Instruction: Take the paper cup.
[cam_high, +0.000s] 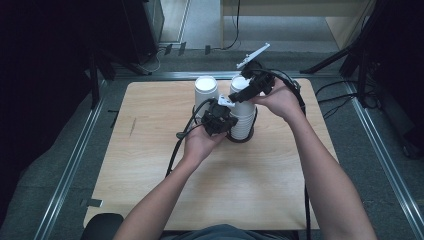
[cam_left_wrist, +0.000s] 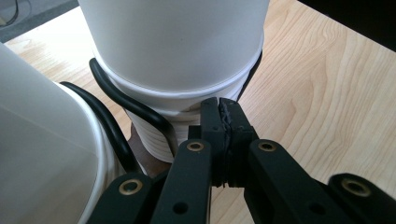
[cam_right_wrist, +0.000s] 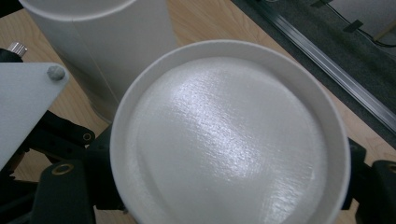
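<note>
A tall stack of upside-down white paper cups (cam_high: 243, 112) stands mid-desk on a pale wooden desk (cam_high: 150, 150), w/ a second white cup stack (cam_high: 205, 92) just beside it. Left tongs (cam_left_wrist: 223, 122) clenched empty at its ribbed base; right tongs (cam_high: 251, 86) grasp the top cup.

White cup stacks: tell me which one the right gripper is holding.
The right-hand stack of upside-down white paper cups, with the right gripper straddling its top cup. The other stack, to its left, stands free.
</note>
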